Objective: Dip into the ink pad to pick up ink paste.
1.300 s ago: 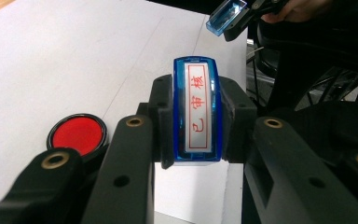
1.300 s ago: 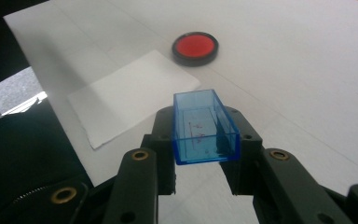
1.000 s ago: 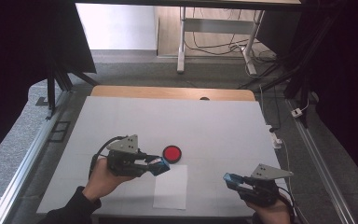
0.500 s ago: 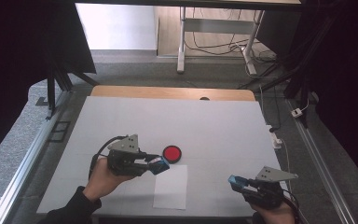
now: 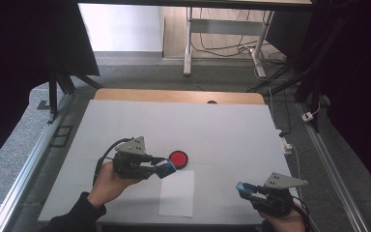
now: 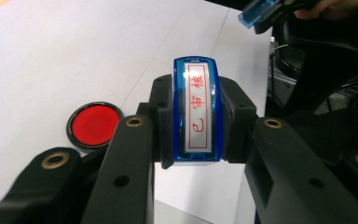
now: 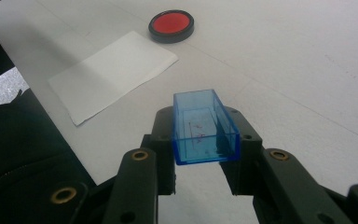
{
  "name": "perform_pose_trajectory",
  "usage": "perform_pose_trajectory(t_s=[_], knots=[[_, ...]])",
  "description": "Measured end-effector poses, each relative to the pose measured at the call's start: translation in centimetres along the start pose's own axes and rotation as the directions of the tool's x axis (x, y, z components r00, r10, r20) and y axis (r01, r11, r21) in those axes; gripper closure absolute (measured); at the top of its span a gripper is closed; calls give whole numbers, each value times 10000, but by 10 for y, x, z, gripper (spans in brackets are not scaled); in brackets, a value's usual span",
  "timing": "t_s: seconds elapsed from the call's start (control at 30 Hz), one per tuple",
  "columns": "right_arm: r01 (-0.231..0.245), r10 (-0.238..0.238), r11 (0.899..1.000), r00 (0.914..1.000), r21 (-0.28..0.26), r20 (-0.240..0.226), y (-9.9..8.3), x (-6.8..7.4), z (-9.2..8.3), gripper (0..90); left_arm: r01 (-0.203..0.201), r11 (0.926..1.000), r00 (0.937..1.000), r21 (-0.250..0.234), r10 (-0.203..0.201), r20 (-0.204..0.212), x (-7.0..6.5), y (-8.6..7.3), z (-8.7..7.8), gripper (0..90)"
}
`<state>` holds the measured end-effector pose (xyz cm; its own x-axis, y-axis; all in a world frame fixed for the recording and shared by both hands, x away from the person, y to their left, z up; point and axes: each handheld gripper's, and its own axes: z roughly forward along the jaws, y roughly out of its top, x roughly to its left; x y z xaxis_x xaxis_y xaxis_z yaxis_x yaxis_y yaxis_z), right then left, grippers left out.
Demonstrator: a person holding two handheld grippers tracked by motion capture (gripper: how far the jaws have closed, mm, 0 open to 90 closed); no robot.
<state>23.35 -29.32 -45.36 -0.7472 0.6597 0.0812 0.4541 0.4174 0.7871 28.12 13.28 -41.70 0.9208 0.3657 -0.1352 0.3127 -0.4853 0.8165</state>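
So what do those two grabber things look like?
Each is chunky and black. The left gripper and right gripper both carry a grey three-cornered plate on top, with brass-coloured rivets on the black jaws. A black cable loops off the left one. The person wears a dark sleeve.

blue stamp: clamped in left gripper, face outward | clear blue cap: clamped in right gripper, opening outward

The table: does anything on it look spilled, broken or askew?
Nothing stands out. The red ink pad lies flat, the white paper sheet lies flat beside it, unmarked, no ink spilled. The stamp and its blue cap look intact.
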Motion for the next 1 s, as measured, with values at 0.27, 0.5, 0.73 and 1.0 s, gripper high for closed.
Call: perform_pose_trajectory(t_s=[0.27,0.5,0.73,1.0], knots=[[-105,104,9999,9998,-43,-169,0,-1,0,687,71,9998,9990,199,-62,-446,4,4,7,700],[-107,106,9999,9998,-35,-176,0,-1,0,687,268,9984,9971,506,-231,-726,10,5,16,698],[-195,193,9998,9996,-95,-192,0,-2,0,687,478,9968,9960,641,-427,-784,19,7,24,699],[-154,152,9999,9997,-60,-216,0,-2,0,687,466,9957,9958,800,-400,-823,25,14,39,699]])
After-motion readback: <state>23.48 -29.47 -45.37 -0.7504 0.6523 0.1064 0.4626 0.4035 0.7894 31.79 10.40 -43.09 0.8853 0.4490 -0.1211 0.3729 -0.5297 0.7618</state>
